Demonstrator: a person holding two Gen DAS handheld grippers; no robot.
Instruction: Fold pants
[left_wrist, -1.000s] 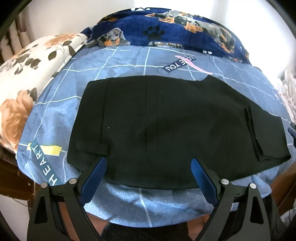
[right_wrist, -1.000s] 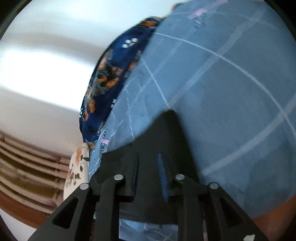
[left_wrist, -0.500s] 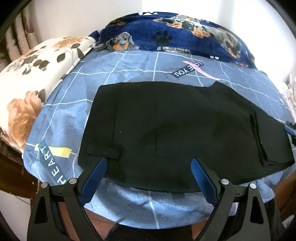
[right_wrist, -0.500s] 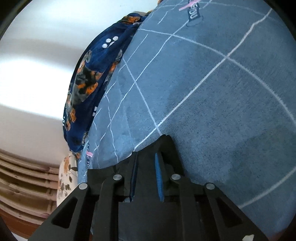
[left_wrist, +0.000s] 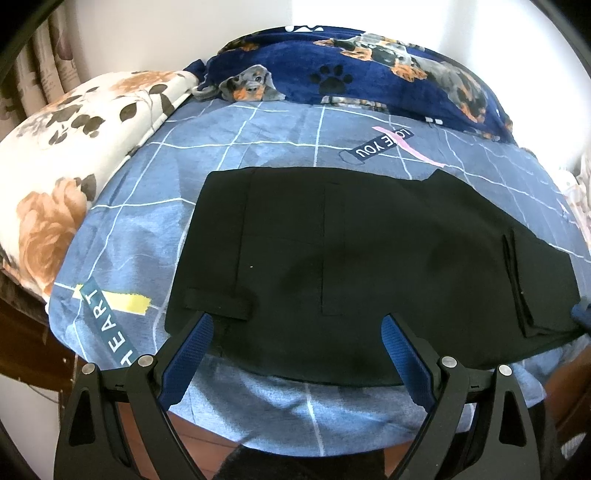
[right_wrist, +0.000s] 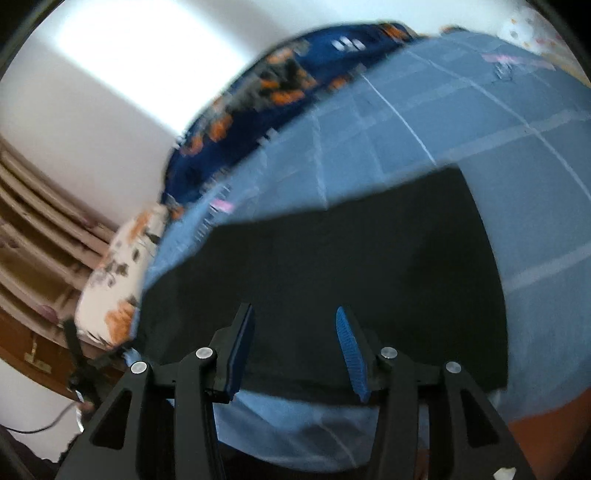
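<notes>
A pair of black pants (left_wrist: 369, 266), matte and smooth-woven, is seen folded into a broad flat slab across the middle of the left wrist view, laid on a blue-grey bedsheet (left_wrist: 258, 140) printed with thin white grid lines. A belt loop and straight seams are visible on the cloth. The left gripper (left_wrist: 295, 350) is held over the near edge of the pants at the lower centre, its blue ribbed pads spread wide with nothing between them. In the blurred right wrist view, the right gripper (right_wrist: 295, 354) is seen at the lower centre over the same dark fabric (right_wrist: 332, 266); its jaws have just been opening and no cloth is pinched. A plush navy dog-print blanket (left_wrist: 388, 74) lies along the top, a floral cream pillow (left_wrist: 66, 155) at upper left.
</notes>
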